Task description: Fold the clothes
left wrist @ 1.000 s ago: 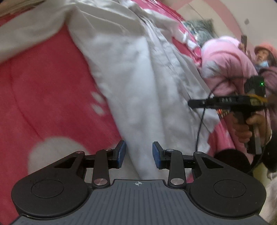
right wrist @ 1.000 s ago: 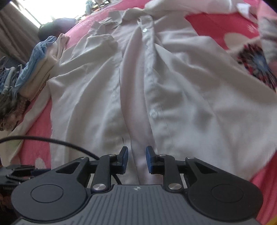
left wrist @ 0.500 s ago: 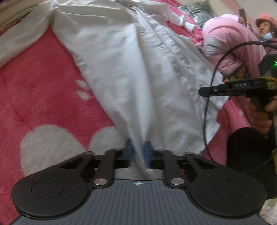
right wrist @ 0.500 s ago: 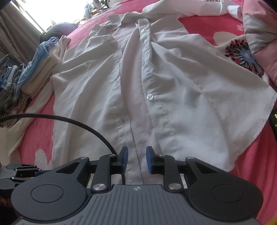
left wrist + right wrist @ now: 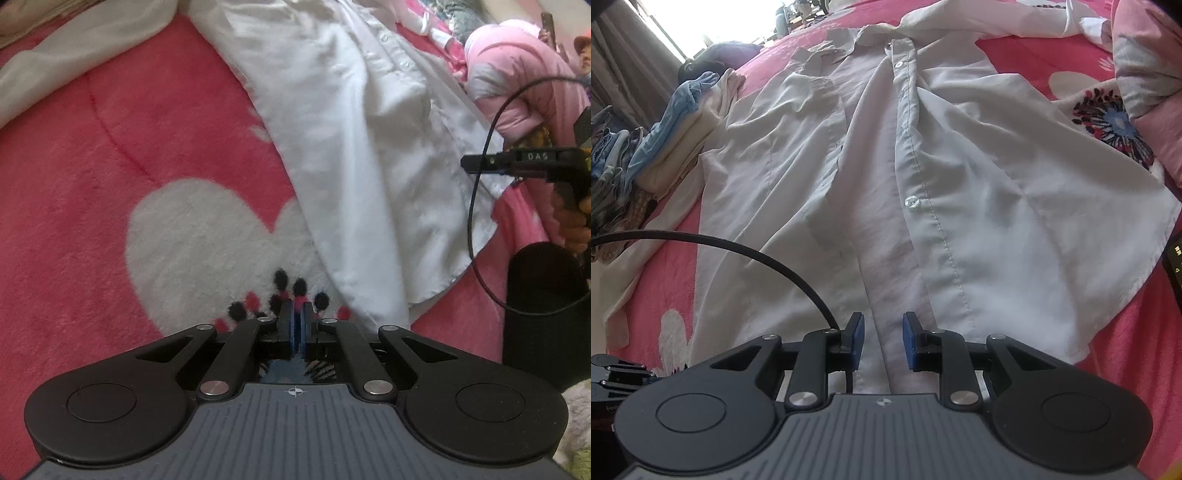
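A white button-up shirt lies spread front-up on a pink flowered blanket, collar at the far end. My right gripper hovers open over the shirt's lower placket; the cloth strip runs under the gap and the pads do not press it. In the left wrist view the shirt lies to the right, and my left gripper sits shut over the blanket's white flower print, just left of the hem, with nothing between its blue pads. The right gripper shows side-on at the right edge, held by a hand.
A stack of folded clothes sits at the left of the bed. Another white garment lies beyond the collar. A pink padded jacket and a black sleeve stand at the right. A black cable arcs over the shirt.
My left gripper's jaws came together at the shirt's hem, and it now sits left of the hem over the blanket. The right gripper's gap stayed the same.
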### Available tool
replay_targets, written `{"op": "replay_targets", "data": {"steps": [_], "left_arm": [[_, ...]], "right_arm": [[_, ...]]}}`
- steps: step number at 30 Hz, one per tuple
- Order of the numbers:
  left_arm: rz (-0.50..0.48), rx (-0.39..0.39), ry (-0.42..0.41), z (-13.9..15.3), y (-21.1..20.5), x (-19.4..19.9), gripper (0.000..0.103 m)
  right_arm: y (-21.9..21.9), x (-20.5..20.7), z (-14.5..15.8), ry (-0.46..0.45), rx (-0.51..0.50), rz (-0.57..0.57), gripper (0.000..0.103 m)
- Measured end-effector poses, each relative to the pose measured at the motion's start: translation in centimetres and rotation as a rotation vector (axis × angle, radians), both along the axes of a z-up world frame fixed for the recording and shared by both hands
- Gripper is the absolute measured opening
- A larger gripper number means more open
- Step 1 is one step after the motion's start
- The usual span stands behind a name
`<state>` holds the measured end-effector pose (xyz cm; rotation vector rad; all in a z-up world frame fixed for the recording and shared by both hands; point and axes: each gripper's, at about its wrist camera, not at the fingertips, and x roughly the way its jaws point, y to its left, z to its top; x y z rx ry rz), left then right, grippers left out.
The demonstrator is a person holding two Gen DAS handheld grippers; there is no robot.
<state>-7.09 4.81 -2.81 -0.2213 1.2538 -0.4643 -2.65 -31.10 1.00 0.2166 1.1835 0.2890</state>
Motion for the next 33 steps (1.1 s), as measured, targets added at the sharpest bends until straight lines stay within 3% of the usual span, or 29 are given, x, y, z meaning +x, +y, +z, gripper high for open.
{"op": "replay_targets", "data": {"steps": [2, 4, 5, 8, 13, 20, 29, 33], "left_arm": [[0.014, -0.024, -0.032, 0.6, 0.5, 0.4, 0.008], [0.029, -0.059, -0.059, 1.1, 0.6, 1.1, 0.025], [0.032, -0.079, -0.068, 1.3, 0.5, 1.4, 0.026], [-0.002, -0.097, -0.082, 1.3, -0.7, 2.3, 0.027], [-0.031, -0.006, -0.083, -0.2, -2.4, 2.3, 0.026], [-0.036, 0.000, -0.092, -0.4, -2.2, 2.2, 0.024], [-0.045, 0.018, -0.116, -0.4, -2.2, 2.1, 0.023], [-0.047, 0.013, -0.117, -0.5, -2.2, 2.2, 0.023]], "right_arm": [[-0.1, 0.0, 0.2, 0.006, 0.003, 0.007, 0.024], [-0.1, 0.0, 0.3, 0.016, 0.003, 0.023, 0.024], [-0.1, 0.0, 0.3, 0.021, 0.000, 0.035, 0.024], [0.7, -0.2, 0.2, 0.042, -0.023, 0.084, 0.029], [1.6, -0.7, 0.1, 0.076, -0.065, 0.157, 0.030], [0.8, -0.7, -0.9, 0.167, -0.064, 0.157, 0.030], [1.6, -1.8, 0.3, 0.133, -0.131, 0.241, 0.025], [-0.2, -2.3, 1.4, 0.131, -0.057, 0.199, 0.025]]}}
